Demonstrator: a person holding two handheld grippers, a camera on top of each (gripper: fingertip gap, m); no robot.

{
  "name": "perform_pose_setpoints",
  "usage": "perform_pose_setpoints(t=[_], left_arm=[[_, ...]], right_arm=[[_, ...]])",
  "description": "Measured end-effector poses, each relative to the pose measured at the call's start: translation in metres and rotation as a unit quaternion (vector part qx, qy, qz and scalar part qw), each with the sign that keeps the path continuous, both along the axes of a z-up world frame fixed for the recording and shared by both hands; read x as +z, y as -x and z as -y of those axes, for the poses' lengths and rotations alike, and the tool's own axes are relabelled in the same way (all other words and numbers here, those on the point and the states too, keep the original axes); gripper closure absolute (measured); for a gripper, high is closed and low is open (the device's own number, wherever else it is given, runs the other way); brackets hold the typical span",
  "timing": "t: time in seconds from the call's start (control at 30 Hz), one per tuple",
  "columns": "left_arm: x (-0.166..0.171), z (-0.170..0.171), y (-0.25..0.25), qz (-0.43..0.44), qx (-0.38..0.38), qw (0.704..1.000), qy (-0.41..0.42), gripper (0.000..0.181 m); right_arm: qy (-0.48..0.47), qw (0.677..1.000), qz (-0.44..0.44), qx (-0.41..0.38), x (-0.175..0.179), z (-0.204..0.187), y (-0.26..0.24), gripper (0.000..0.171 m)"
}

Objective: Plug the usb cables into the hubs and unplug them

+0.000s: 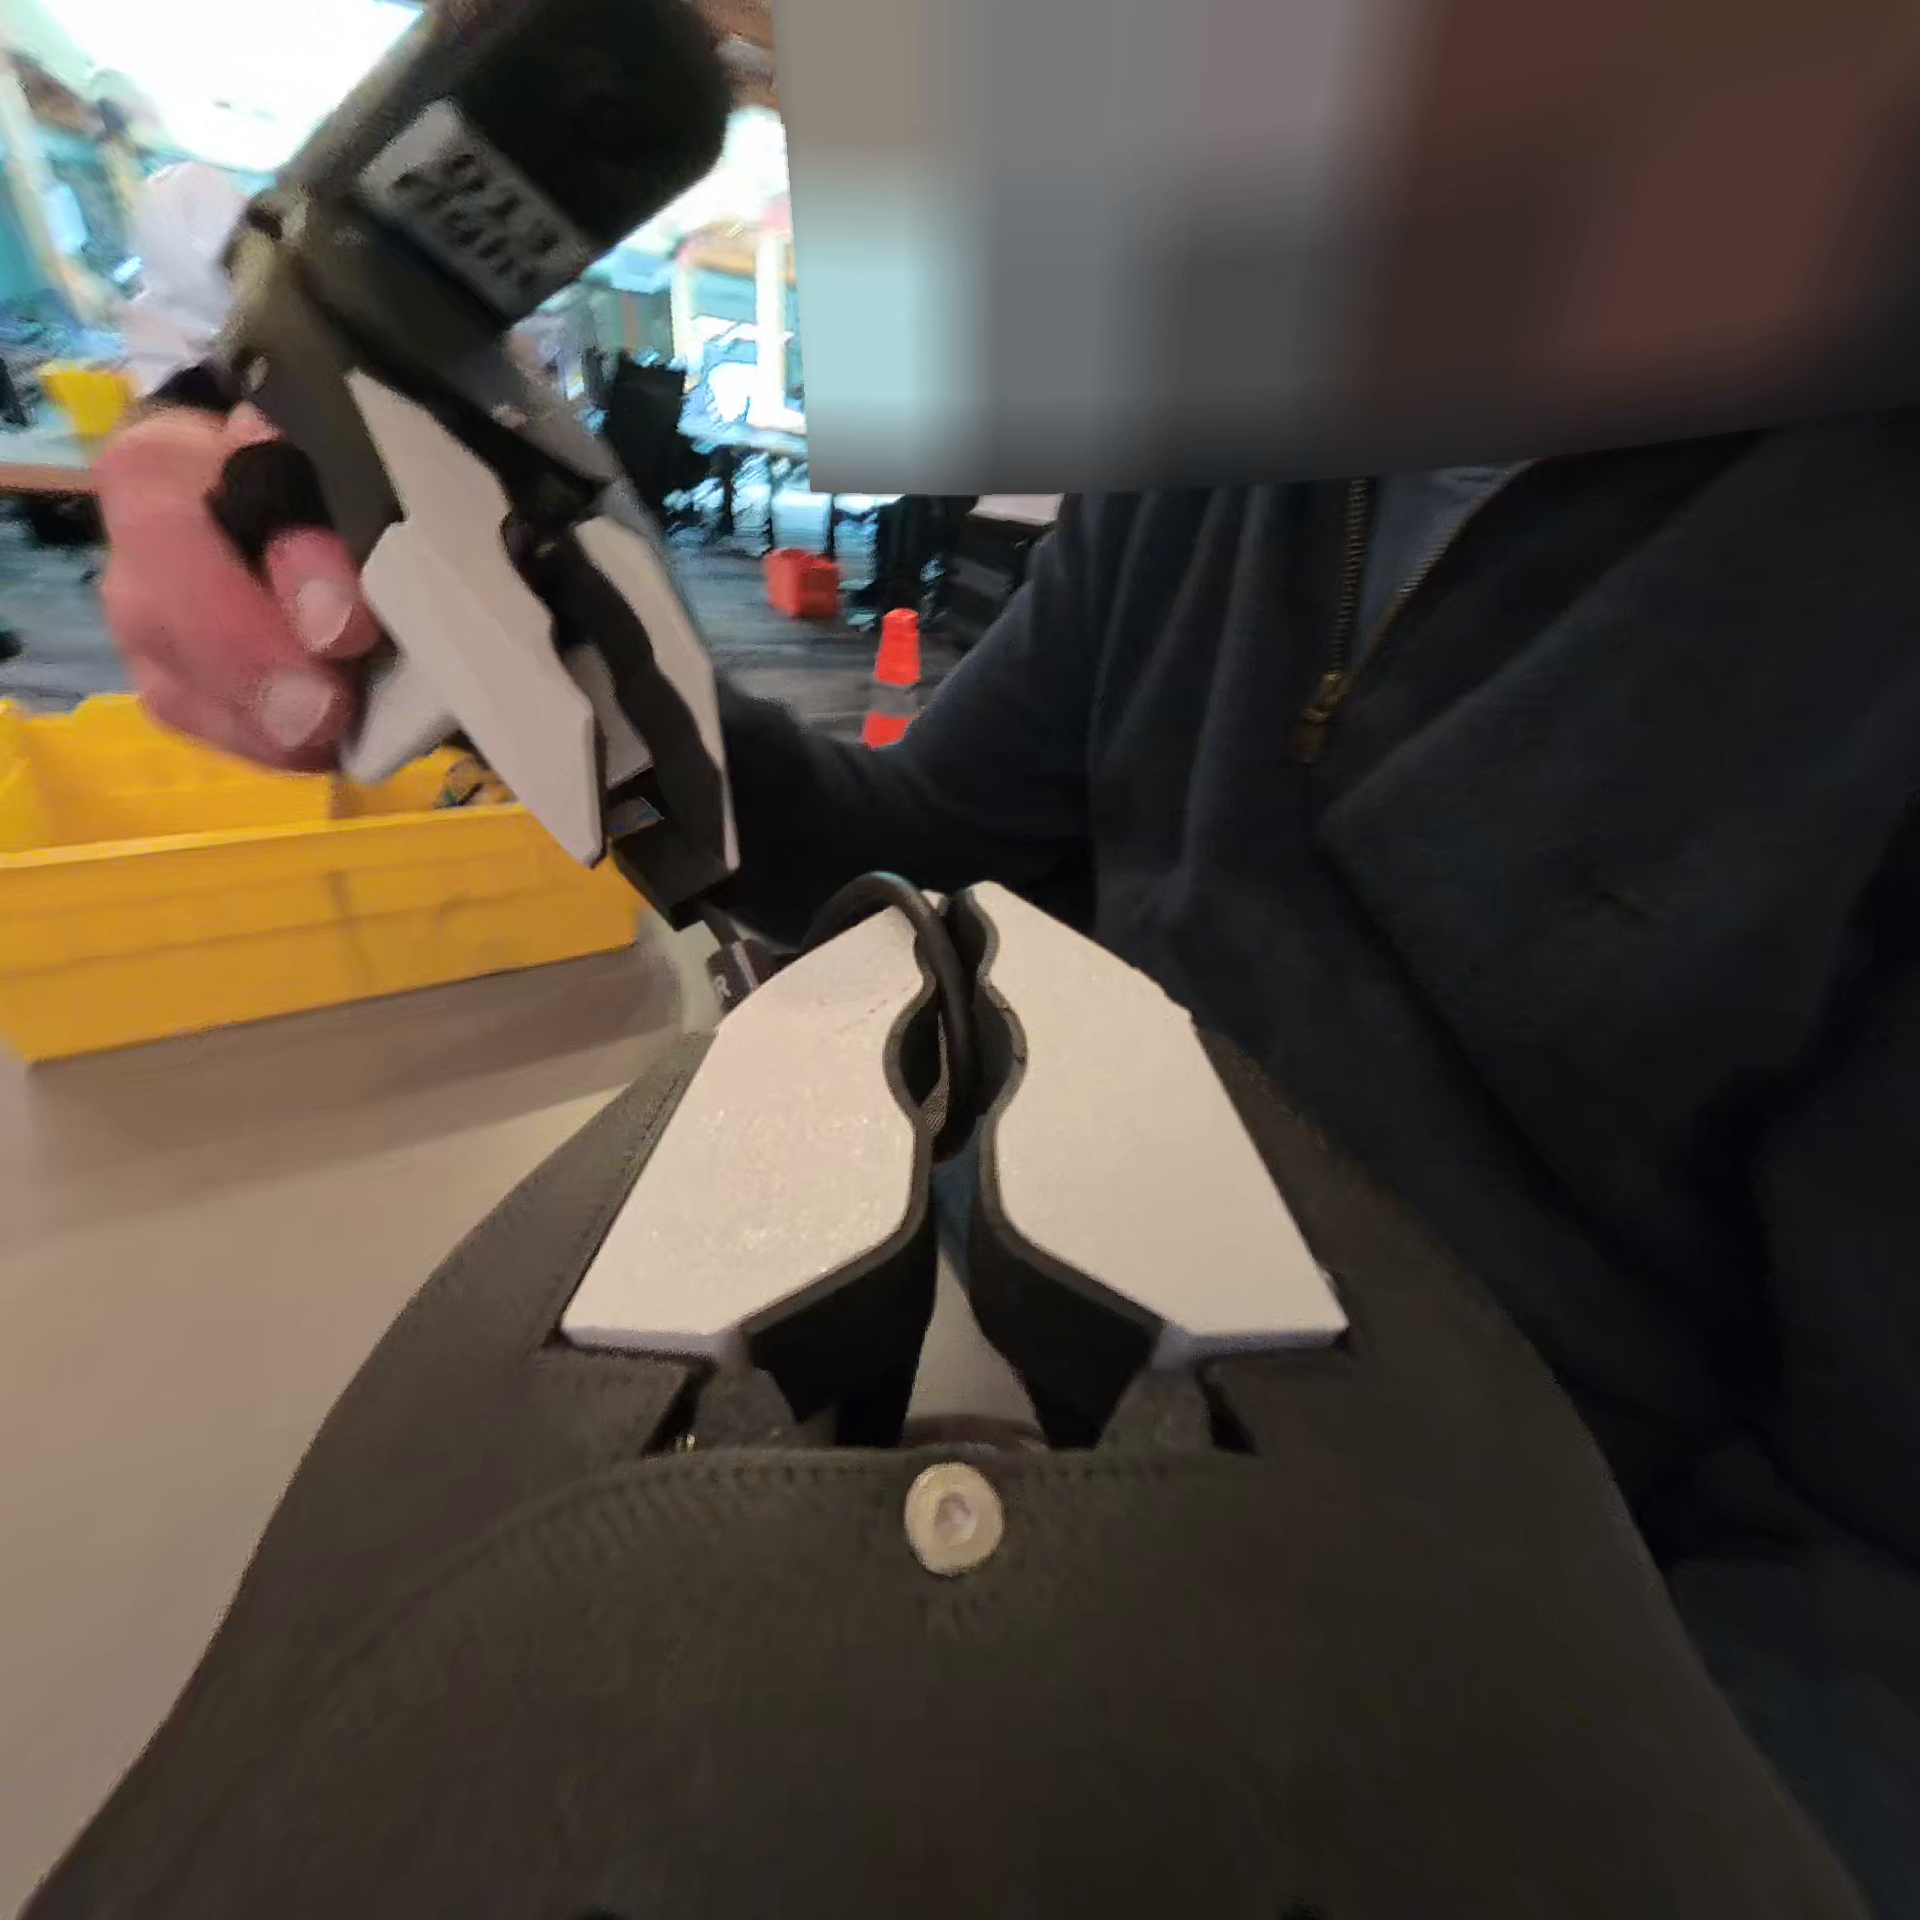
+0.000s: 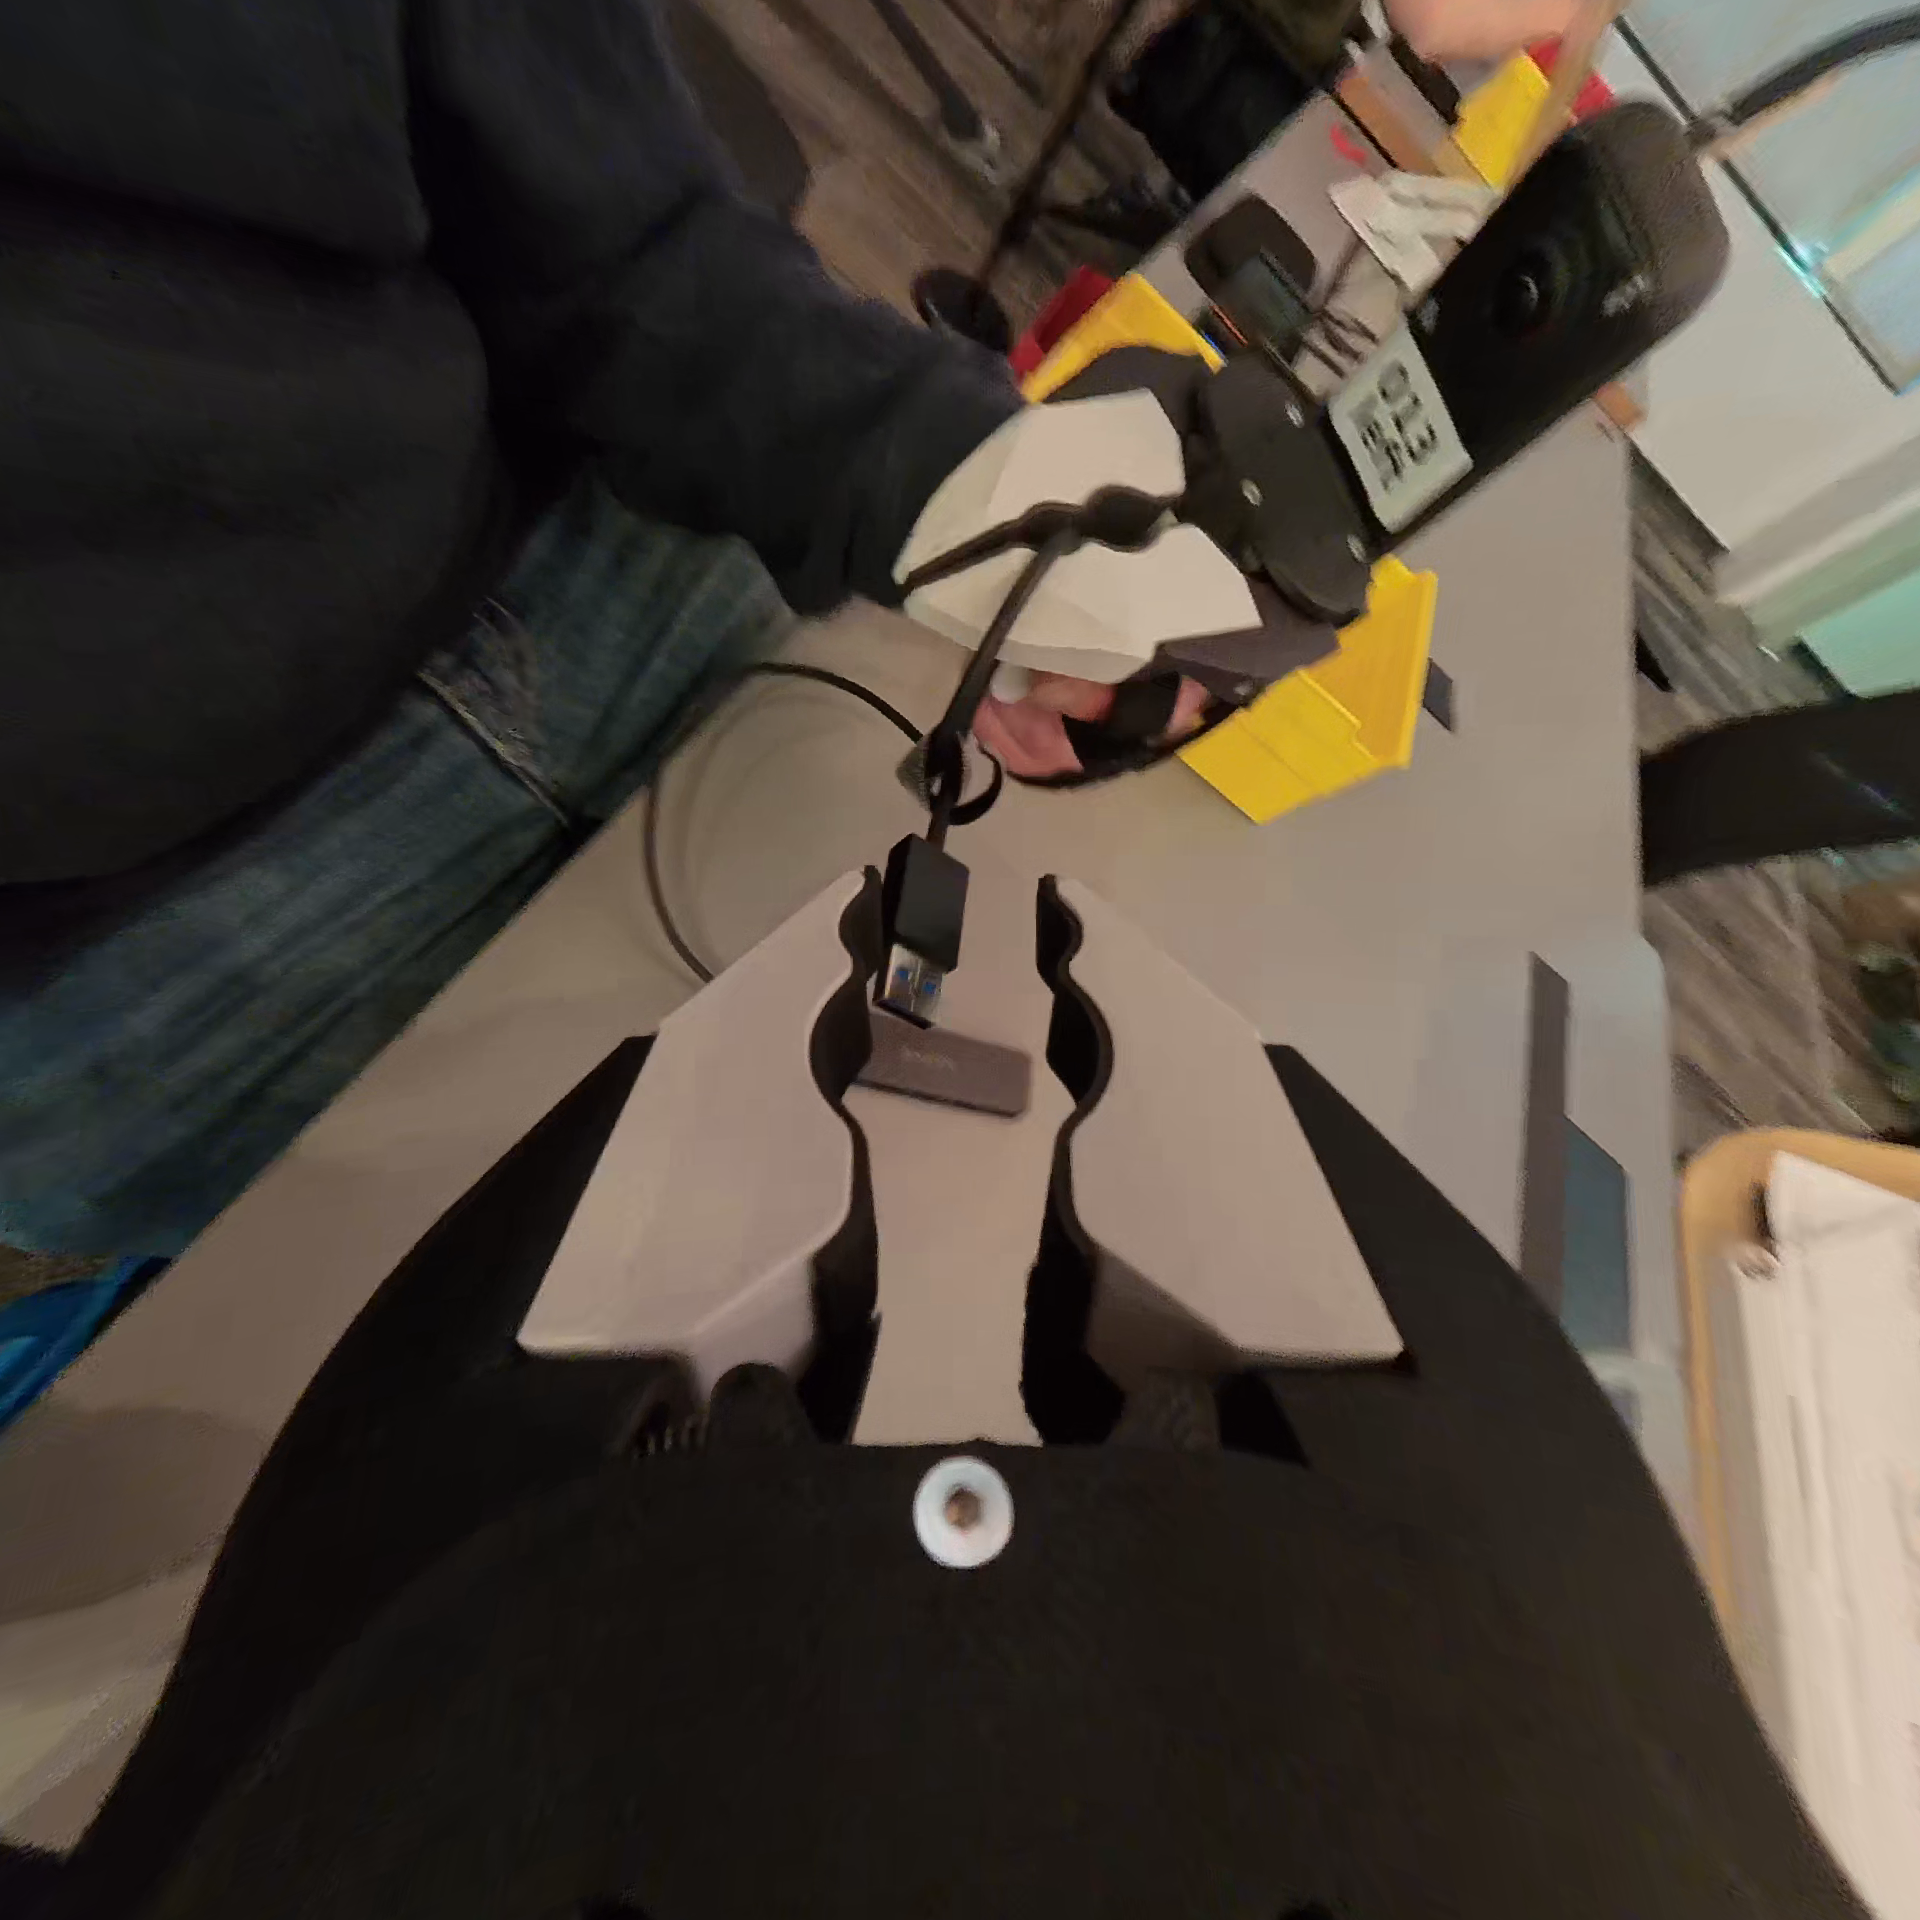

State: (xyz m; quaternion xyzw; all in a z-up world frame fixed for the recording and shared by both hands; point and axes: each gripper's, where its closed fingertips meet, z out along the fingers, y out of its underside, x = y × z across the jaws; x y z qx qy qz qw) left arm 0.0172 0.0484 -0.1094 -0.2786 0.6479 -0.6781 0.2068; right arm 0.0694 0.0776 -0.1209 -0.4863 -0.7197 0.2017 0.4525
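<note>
In the left wrist view my left gripper (image 1: 951, 914) is shut on a black usb cable (image 1: 954, 1029), which loops out over its fingertips. In the right wrist view the left gripper (image 2: 920, 551) shows higher up, and the cable (image 2: 987, 644) hangs from it. The black usb plug (image 2: 923, 914) dangles at its end, metal tip down. My right gripper (image 2: 956, 888) is open, and the plug hangs between its fingertips, nearer the left one. A flat grey hub (image 2: 940, 1070) lies on the table between the fingers. The right gripper (image 1: 665, 873) also shows in the left wrist view.
A yellow bin (image 1: 260, 883) stands on the grey table (image 1: 208, 1195) and also shows in the right wrist view (image 2: 1309, 727). The rest of the cable loops on the table (image 2: 665, 831). A wooden tray (image 2: 1704, 1351) and a dark flat slab (image 2: 1558, 1143) lie to the right. A person in a dark jacket (image 1: 1455, 935) is close behind.
</note>
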Motion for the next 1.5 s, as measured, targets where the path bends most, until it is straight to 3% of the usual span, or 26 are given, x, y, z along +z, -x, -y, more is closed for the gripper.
perform_pose_setpoints(t=[0.07,0.17,0.4,0.7,1.13,1.5], left_arm=[[0.013,0.006,0.012,0.04,-0.035,0.998,0.019,0.181],[0.015,0.007,0.018,0.043,-0.045,0.998,0.015,0.181],[0.013,0.006,0.014,0.045,-0.06,0.996,0.046,0.181],[0.016,-0.008,0.008,0.06,-0.028,0.995,0.076,0.181],[0.018,-0.027,-0.004,0.071,0.027,0.992,0.104,0.181],[0.023,-0.033,-0.005,0.081,0.099,0.991,0.042,0.181]], right_arm=[[0.042,0.996,-0.044,0.059,0.012,0.019,0.002,0.147],[0.052,0.991,-0.11,0.054,0.025,0.007,-0.004,0.149],[-0.06,0.996,-0.026,0.059,0.007,0.016,0.046,0.141],[-0.139,0.989,0.033,0.029,0.004,0.02,0.05,0.149],[-0.157,0.987,0.036,-0.008,-0.001,0.015,0.05,0.163],[-0.101,0.988,-0.008,-0.113,-0.001,-0.019,0.028,0.169]])
